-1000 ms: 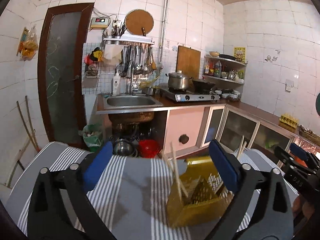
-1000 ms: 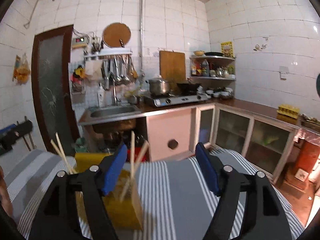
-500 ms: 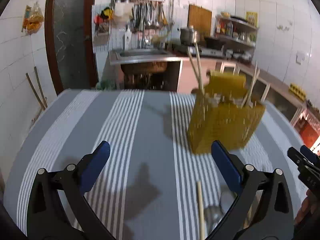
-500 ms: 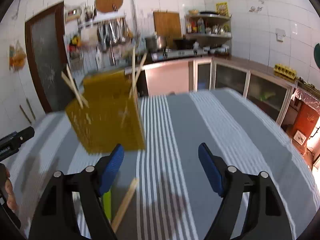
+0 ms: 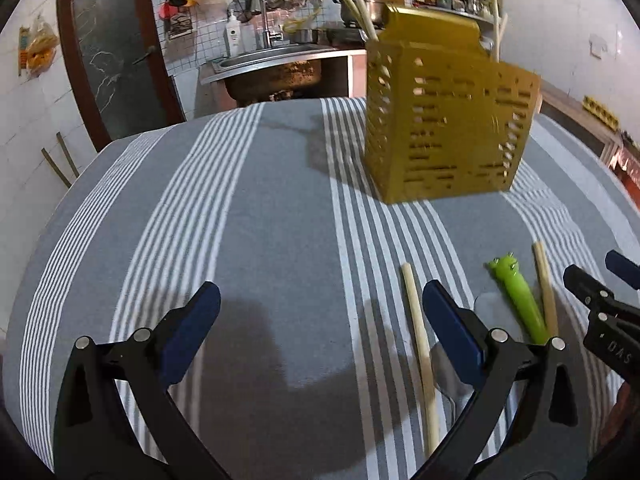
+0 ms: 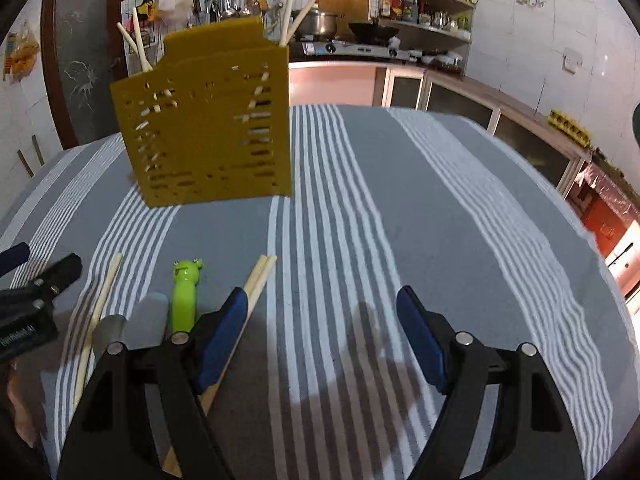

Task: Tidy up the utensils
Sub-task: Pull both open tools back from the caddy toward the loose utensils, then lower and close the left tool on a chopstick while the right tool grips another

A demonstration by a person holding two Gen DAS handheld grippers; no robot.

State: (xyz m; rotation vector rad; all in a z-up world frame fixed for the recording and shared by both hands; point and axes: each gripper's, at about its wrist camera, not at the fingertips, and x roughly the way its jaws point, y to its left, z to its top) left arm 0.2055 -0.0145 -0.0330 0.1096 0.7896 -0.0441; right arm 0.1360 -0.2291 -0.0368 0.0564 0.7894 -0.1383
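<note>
A yellow slotted utensil holder (image 5: pixel 448 120) stands on the striped cloth with several chopsticks upright in it; it also shows in the right wrist view (image 6: pixel 208 128). Loose on the cloth lie a single chopstick (image 5: pixel 418 344), a green frog-handled utensil (image 5: pixel 518 300) with metal spoon bowls beside it, and more chopsticks (image 6: pixel 248 304). My left gripper (image 5: pixel 320 336) is open and empty, left of the single chopstick. My right gripper (image 6: pixel 320 340) is open and empty, its left finger over the chopstick pair.
The table carries a grey-and-white striped cloth (image 5: pixel 256 216). Behind it are a sink (image 5: pixel 272 60), a stove with pots (image 6: pixel 344 40), cabinets and a dark door (image 5: pixel 112 52). The table edge curves off at the far side.
Both grippers have tilted down and come lower over the table. The holder now looks nearer and higher in view, and the loose utensils have come into sight.
</note>
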